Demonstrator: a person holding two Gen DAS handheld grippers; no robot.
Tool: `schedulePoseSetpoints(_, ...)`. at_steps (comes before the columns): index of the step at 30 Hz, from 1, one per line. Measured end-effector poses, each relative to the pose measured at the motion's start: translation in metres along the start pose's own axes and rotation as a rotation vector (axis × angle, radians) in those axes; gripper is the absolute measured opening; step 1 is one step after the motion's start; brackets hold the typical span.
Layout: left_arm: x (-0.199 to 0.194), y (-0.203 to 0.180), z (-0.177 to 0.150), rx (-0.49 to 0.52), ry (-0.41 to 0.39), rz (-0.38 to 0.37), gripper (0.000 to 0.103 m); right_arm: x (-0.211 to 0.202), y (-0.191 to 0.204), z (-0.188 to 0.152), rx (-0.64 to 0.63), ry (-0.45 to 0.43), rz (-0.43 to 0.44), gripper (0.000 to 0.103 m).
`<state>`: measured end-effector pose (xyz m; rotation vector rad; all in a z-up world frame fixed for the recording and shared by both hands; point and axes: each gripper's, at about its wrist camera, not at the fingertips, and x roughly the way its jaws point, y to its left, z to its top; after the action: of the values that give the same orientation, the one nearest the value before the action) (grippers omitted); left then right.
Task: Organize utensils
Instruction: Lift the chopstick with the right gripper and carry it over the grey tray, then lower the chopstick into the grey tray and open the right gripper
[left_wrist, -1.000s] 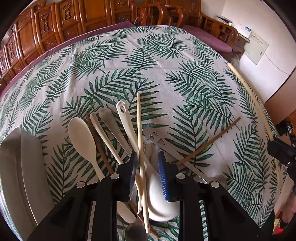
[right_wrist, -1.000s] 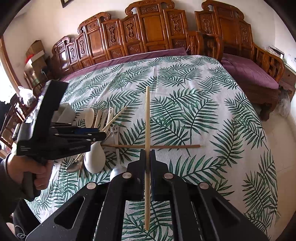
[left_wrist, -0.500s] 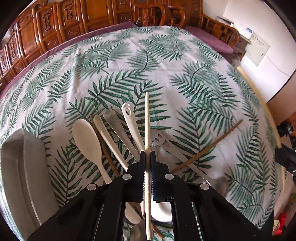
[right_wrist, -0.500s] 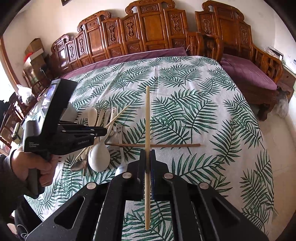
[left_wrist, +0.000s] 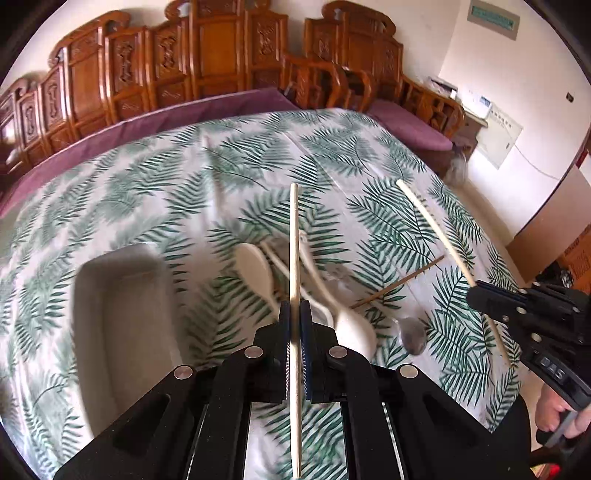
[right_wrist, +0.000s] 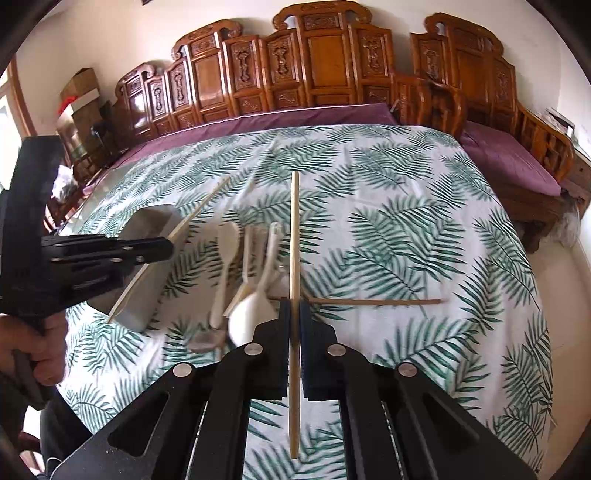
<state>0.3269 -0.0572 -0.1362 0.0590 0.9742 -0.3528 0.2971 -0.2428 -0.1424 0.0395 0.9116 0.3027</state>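
My left gripper (left_wrist: 294, 306) is shut on a pale chopstick (left_wrist: 294, 229), which it holds above the leaf-print cloth. Below it lies a pile of utensils: a cream wooden spoon (left_wrist: 255, 266), a white soup spoon (left_wrist: 354, 328) and a metal spoon (left_wrist: 413, 334). A dark brown chopstick (left_wrist: 399, 282) rests on the cloth beside them. My right gripper (right_wrist: 294, 306) is shut on a second pale chopstick (right_wrist: 294, 229), also off the table. A grey tray (left_wrist: 110, 288) sits left of the pile. In the right wrist view the left gripper (right_wrist: 170, 245) hovers over that tray (right_wrist: 155, 218).
Carved wooden benches (right_wrist: 325, 62) with purple cushions (right_wrist: 509, 155) line the far side of the table. The cloth's right edge (right_wrist: 543, 332) drops to the floor. A hand (right_wrist: 40, 350) grips each tool's handle.
The left gripper closed on a pale chopstick in the pile and lifted it up and away. The right gripper rose a little with its chopstick.
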Motion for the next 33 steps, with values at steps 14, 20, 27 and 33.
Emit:
schedulePoseSetpoints(14, -0.043, 0.073, -0.026, -0.094, -0.041, 0.060, 0.005, 0.014, 0.069, 0.028, -0.086, -0.004, 0.046, 0.006)
schedulePoseSetpoints(20, -0.037, 0.094, -0.033, -0.127, -0.036, 0.076, 0.005, 0.021, 0.090, 0.035, -0.105, 0.002, 0.059, 0.006)
schedulePoseSetpoints(27, -0.028, 0.116, -0.036, -0.167, -0.029, 0.087, 0.005, 0.030, 0.110, 0.040, -0.126, 0.012, 0.069, 0.006)
schedulePoseSetpoints(33, -0.026, 0.127, -0.039, -0.183, -0.027, 0.089, 0.005, 0.040, 0.126, 0.043, -0.142, 0.023, 0.080, 0.006)
